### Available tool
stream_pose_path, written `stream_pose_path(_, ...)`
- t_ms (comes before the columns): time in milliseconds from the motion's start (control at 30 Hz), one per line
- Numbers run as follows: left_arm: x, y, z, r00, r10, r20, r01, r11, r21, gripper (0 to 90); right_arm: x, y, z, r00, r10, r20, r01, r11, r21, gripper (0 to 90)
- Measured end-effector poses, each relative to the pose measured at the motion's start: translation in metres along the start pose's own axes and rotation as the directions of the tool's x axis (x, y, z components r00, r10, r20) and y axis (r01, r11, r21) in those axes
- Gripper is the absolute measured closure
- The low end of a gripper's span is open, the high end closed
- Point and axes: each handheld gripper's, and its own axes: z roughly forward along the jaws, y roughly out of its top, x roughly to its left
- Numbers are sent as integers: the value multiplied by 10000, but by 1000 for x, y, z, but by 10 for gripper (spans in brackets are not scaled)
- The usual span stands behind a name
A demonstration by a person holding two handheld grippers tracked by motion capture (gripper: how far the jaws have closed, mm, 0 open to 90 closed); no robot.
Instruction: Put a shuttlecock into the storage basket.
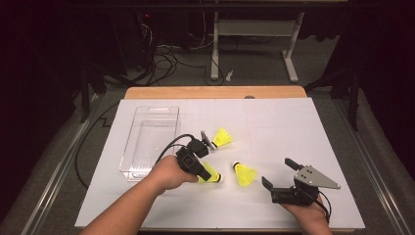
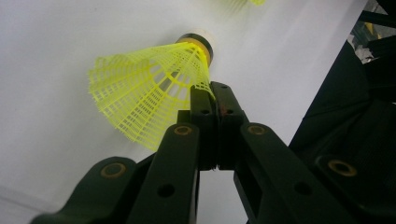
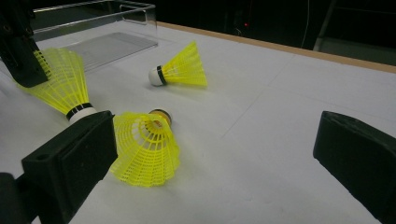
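Three yellow plastic shuttlecocks are on the white table. My left gripper [image 1: 201, 172] [image 2: 212, 93] is shut on the skirt rim of one shuttlecock [image 1: 211, 174] [image 2: 144, 93], whose cork [image 2: 198, 44] points down at the table. In the right gripper view this held shuttlecock [image 3: 60, 86] hangs from the left gripper's jaws [image 3: 18, 51] at the left. A second shuttlecock [image 1: 244, 175] [image 3: 144, 147] lies on its side just beyond my right gripper [image 1: 276, 177] [image 3: 215, 154], which stands open with nothing between its jaws. The third shuttlecock [image 1: 223, 137] [image 3: 182, 67] lies farther back.
A clear plastic tray [image 1: 147, 115] [image 3: 135, 9] stands at the left of the white sheet, with nothing in it. The left gripper's cable [image 1: 169, 144] loops beside the tray. Table legs and cables stand on the floor beyond the table's far wooden edge [image 1: 215, 92].
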Motion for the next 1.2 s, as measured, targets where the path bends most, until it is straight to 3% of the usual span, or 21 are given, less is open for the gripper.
stream_pose_path(767,-10,-2,-29,9977,-142,-667,141,9999,-21,879,0,0,-1,10000,31,31,-31,10000,8,4)
stream_pose_path(1200,-14,-6,-56,9953,-81,-965,66,9999,-158,888,0,0,0,10000,9,20,-9,10000,25,4)
